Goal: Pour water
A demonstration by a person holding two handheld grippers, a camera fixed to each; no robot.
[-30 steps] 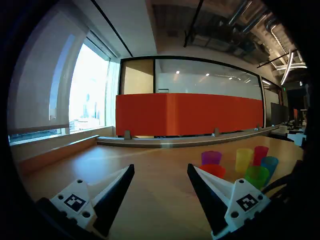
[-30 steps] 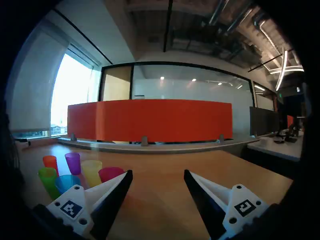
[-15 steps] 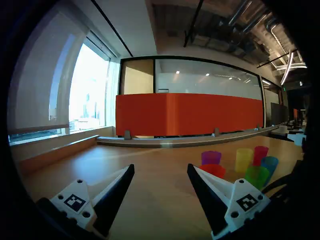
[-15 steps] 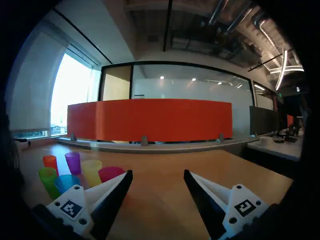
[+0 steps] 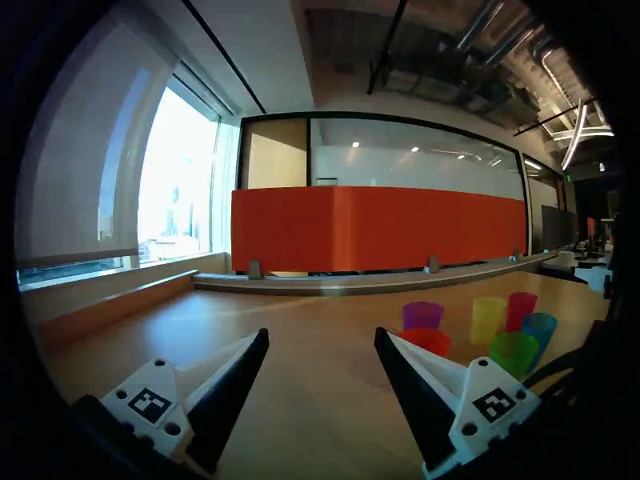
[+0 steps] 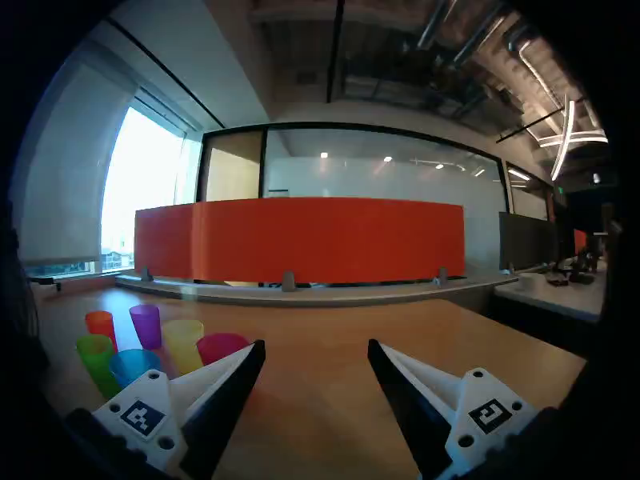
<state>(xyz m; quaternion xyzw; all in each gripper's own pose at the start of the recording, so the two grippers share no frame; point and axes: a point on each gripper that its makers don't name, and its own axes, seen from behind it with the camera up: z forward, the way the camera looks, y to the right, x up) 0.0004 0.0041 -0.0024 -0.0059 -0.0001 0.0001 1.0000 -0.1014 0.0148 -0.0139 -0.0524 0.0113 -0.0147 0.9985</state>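
The left tool [image 5: 321, 331] is hovering level above the wooden table [image 5: 320, 408], spread wide and empty, with the coloured plastic cups [image 5: 488, 318] clustering at lower right. The right tool [image 6: 316, 344] is gaping equally wide, gripping nothing.

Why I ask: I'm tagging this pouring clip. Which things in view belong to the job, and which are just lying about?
Job: purple cup, yellow cup, pink cup, blue cup, green cup, orange cup; left gripper and right gripper, both open.

Just there: wooden table, orange partition, window, neighbouring desk.
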